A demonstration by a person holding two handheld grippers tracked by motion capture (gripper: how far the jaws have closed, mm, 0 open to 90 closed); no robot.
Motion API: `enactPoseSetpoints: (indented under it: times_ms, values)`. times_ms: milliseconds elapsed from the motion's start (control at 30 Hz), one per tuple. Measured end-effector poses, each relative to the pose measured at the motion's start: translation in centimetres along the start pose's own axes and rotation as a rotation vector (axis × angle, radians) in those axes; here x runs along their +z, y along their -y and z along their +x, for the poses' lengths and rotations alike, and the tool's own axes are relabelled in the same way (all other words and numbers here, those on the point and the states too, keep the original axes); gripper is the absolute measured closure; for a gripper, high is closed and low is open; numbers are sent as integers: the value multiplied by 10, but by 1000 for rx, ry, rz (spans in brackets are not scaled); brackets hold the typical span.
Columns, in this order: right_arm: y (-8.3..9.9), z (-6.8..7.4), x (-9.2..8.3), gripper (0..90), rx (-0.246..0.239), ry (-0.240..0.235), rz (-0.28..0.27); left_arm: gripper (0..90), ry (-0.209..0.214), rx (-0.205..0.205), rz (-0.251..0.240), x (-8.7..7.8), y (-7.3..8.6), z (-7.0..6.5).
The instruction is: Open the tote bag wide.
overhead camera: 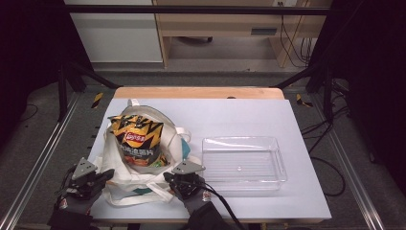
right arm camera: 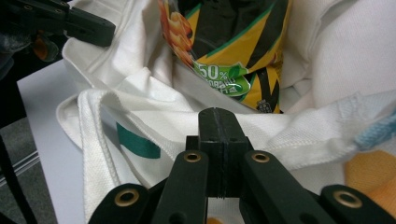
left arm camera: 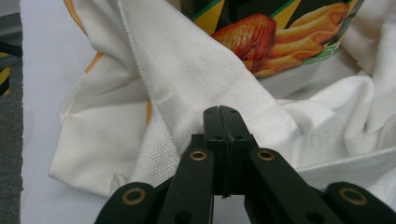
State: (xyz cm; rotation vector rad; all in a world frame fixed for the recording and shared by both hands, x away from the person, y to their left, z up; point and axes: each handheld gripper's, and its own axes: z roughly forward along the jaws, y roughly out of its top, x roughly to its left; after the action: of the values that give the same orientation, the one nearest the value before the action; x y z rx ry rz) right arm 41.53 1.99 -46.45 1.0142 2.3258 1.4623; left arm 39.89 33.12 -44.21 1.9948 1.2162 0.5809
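Note:
A white cloth tote bag [overhead camera: 125, 184] lies open on the left half of the table, with a yellow-and-black chip bag [overhead camera: 138, 141] standing in its mouth. My left gripper [overhead camera: 107, 173] is at the bag's near left corner, and my right gripper [overhead camera: 167, 176] is at its near right rim. In the left gripper view the jaws [left arm camera: 222, 113] are pressed together, just in front of a fold of the tote [left arm camera: 187, 70], below the chip bag [left arm camera: 280, 32]. In the right gripper view the jaws [right arm camera: 218, 114] are shut too, up against the tote's hem [right arm camera: 140, 107], with the chip bag [right arm camera: 233, 51] beyond. I see no cloth between either pair.
A clear plastic tray [overhead camera: 282, 165] stands empty to the right of the tote. The pale table top [overhead camera: 230, 115] runs bare behind both. Black frame rails flank the table, and cables lie on the floor at the right. The left gripper's tip [right arm camera: 105, 31] shows at the top left of the right gripper view.

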Motion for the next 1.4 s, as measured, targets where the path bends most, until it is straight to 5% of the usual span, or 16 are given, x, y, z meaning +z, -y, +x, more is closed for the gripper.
enactPoseSetpoints:
  times_ms: [600, 933, 1100, 1400]
  values:
    - [15, 5, 13, 900, -65, 126, 37, 897, 7, -2, 93, 20, 7, 7]
    - [19, 5, 16, 900, -53, 133, 39, 896, 14, 8, 127, 29, 8, 6]
    - [19, 5, 16, 900, -52, 133, 41, 860, 31, -15, 83, 21, 7, 8]
    - [19, 5, 16, 900, -54, 133, 40, 809, 30, -38, -137, -19, -16, 11]
